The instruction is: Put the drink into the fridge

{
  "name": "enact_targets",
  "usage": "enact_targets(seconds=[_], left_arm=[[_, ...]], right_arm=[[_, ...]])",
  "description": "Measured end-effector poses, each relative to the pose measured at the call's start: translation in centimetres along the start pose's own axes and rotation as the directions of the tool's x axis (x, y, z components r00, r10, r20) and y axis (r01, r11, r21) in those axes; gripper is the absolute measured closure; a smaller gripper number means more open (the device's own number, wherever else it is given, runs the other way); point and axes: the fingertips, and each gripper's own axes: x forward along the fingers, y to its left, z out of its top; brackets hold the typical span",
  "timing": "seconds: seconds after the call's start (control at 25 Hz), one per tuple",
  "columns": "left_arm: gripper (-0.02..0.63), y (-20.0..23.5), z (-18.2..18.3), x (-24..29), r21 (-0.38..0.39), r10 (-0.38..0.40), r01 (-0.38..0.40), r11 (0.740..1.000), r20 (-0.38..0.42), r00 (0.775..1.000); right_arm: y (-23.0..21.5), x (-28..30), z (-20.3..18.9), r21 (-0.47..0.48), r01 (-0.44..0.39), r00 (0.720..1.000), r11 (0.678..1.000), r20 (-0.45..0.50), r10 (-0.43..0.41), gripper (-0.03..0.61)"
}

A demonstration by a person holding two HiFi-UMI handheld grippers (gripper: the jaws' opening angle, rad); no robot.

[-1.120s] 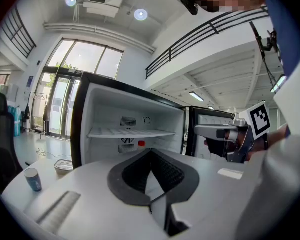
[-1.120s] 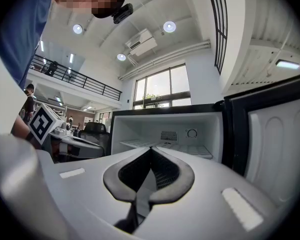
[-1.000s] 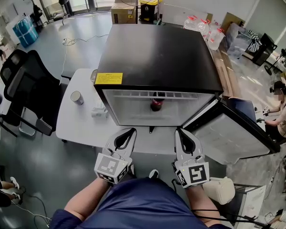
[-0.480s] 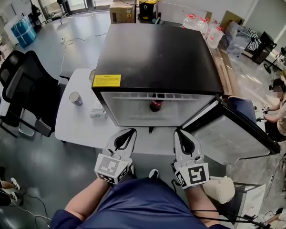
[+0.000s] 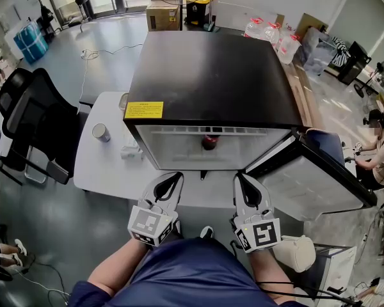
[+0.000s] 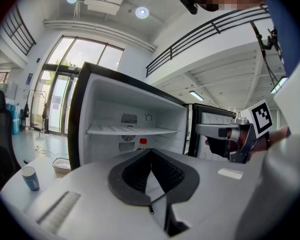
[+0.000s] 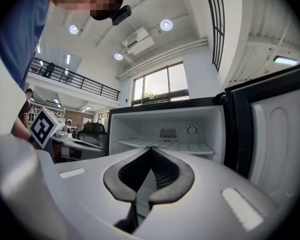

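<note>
Fridge, black, compact, sits on white worktop. Its door is swung wide open to the right, white liner facing up in the head view. The cavity is white inside, with one wire shelf across the upper part.

Office chair, black, stands at the worktop's left edge.

Left claw is held low at the worktop's near edge, in front of the fridge opening and pointing at it. Its jaws are pressed together with nothing between them. Right claw is just beside it on the right, pointing the same way, jaws also pressed together and empty. Both are well short of the opening and touch neither fridge nor door.

Drink is a dark bottle with a red cap. It is already inside the fridge, upright on the cavity floor below the shelf, roughly centred left-to-right. Neither claw is near it.

Clear plastic container lies on the worktop against the fridge's left side.

Paper cup stands upright on the worktop left of the fridge, apart from it.
</note>
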Motion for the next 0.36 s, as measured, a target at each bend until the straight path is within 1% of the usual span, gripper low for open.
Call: enact_targets(seconds=[0.36], left_arm=[[0.609,1.07,0.17,0.42,0.001,0.013,-0.013,1.0,0.007,1.0]], right_arm=[[0.01,0.71,-0.2,-0.005,0.01,1.0,1.0,-0.007,-0.01,0.574]])
